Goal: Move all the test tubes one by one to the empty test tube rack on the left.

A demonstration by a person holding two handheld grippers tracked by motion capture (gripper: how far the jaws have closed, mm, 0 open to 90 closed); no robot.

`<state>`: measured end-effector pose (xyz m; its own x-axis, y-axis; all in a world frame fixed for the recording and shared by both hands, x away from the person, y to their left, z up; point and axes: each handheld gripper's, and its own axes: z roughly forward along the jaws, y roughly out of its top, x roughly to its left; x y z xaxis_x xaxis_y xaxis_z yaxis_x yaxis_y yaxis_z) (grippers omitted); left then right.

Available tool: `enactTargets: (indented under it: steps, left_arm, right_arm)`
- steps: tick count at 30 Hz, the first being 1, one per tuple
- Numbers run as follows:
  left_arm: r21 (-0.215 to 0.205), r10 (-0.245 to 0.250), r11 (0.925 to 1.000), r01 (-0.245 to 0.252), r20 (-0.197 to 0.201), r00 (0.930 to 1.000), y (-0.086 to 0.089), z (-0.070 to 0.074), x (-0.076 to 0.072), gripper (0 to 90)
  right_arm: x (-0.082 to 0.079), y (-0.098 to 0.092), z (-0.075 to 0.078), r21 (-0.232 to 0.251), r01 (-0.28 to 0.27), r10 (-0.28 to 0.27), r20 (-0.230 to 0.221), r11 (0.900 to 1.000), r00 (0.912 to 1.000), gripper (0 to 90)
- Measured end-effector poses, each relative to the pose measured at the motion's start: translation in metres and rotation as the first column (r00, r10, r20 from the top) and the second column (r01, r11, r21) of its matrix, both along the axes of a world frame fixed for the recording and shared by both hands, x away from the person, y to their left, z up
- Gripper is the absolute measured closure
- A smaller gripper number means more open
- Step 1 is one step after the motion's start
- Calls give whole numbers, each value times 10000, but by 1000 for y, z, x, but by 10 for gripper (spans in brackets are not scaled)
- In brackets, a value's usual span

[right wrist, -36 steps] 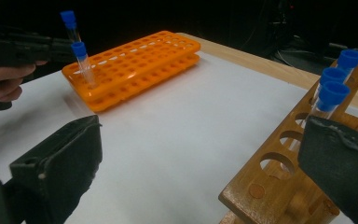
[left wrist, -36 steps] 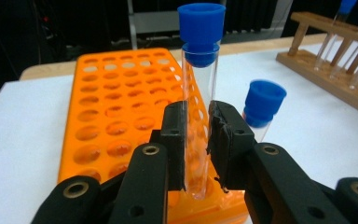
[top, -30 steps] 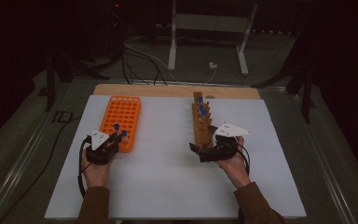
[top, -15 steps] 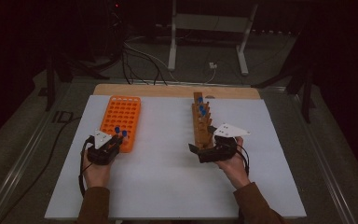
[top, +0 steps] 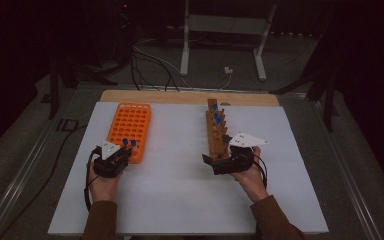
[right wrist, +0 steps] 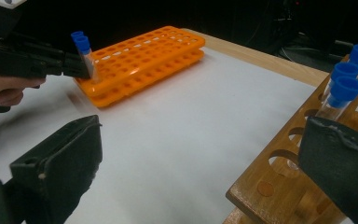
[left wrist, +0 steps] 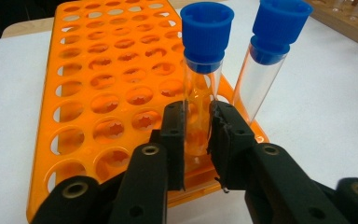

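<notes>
Jaws of the left gripper have just been opening a little, yet its pads seem to touch the blue-capped tube standing in the orange rack near corner. Right gripper is wide open beside the wooden rack, holding nothing.

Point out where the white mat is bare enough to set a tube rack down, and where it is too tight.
Bare: the wide strip of white mat between the orange rack and the wooden rack, and the near stretch between the two hands. Also right of the wooden rack. Tight: the orange rack's near corner, where the left gripper sits around a tube, and the wooden rack's near end by the right gripper.
</notes>
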<state>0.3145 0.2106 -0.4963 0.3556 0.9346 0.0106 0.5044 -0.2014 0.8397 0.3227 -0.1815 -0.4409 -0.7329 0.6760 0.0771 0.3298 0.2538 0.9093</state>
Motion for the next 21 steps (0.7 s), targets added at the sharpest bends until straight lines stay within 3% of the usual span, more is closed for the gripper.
enactTargets:
  steps: [7, 15, 21]
  left_arm:
    - [-430, 69, 9991, -68, 29, 10000, 8, 5, -6, 588]
    - [-1027, -463, 9932, 547, 827, 9955, 9, 15, -18, 347]
    - [-1305, -834, 9868, 960, 986, 9916, 2, 17, -19, 246]
  right_arm:
    - [0, 0, 0, 26, 14, -14, -32, 10000, 10000, 1]
    - [1, 0, 1, 31, 69, -69, -1, 10000, 10000, 2]
    - [5, 1, 3, -54, 192, -192, -60, 9998, 9998, 2]
